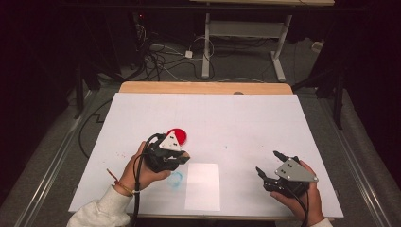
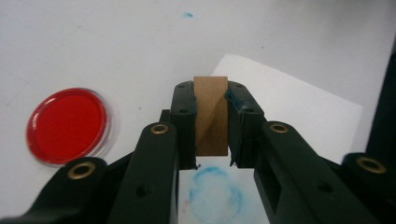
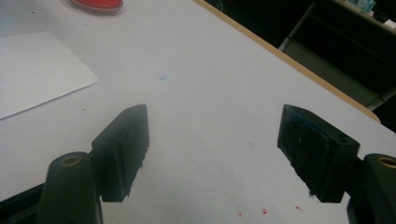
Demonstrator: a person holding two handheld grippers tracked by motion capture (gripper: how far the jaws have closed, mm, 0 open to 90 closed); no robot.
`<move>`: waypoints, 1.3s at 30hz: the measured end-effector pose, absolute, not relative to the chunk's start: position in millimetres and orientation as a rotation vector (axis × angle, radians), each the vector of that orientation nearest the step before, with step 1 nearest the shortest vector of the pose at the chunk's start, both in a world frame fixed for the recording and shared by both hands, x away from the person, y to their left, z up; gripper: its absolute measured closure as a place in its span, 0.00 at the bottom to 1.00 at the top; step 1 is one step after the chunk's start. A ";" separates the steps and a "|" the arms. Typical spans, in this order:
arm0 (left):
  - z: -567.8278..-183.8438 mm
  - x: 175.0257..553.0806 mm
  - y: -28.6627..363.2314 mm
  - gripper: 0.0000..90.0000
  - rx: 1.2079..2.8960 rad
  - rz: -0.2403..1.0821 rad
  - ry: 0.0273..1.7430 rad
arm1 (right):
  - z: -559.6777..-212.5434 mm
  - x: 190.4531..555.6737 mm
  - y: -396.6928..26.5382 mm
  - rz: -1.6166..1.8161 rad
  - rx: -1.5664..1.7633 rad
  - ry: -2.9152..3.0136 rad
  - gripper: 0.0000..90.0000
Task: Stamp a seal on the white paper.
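Left gripper [image 2: 211, 135] clamped on a wooden block [image 2: 211, 116], red dish [image 2: 67, 125] off to its left, blue ring stain [image 2: 215, 196] just beneath. Right gripper [image 3: 212, 154] spread wide, nothing between its jaws, above the white table [image 3: 210, 93].

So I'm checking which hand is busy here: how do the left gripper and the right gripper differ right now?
The left gripper has its jaws shut on a small wooden block; the right gripper has its jaws wide apart with nothing between them. The left gripper is near the red dish and a round blue ink mark; the right gripper is over bare table cover. Both have black jaws and are hand-held.
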State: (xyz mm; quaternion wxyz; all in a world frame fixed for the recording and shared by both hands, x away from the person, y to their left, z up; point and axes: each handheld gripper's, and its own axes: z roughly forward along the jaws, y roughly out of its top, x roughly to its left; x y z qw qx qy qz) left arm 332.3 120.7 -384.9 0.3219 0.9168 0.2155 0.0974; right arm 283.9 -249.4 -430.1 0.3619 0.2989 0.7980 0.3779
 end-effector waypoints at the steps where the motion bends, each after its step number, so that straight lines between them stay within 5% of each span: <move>1: -384.9 330.6 118.5 0.82 2.425 0.251 0.539 | -429.8 283.9 -249.6 0.974 0.773 2.054 0.29; 39: -433.7 314.0 64.4 0.82 2.659 0.044 0.326 | -433.7 283.8 -244.6 0.941 0.745 2.097 0.29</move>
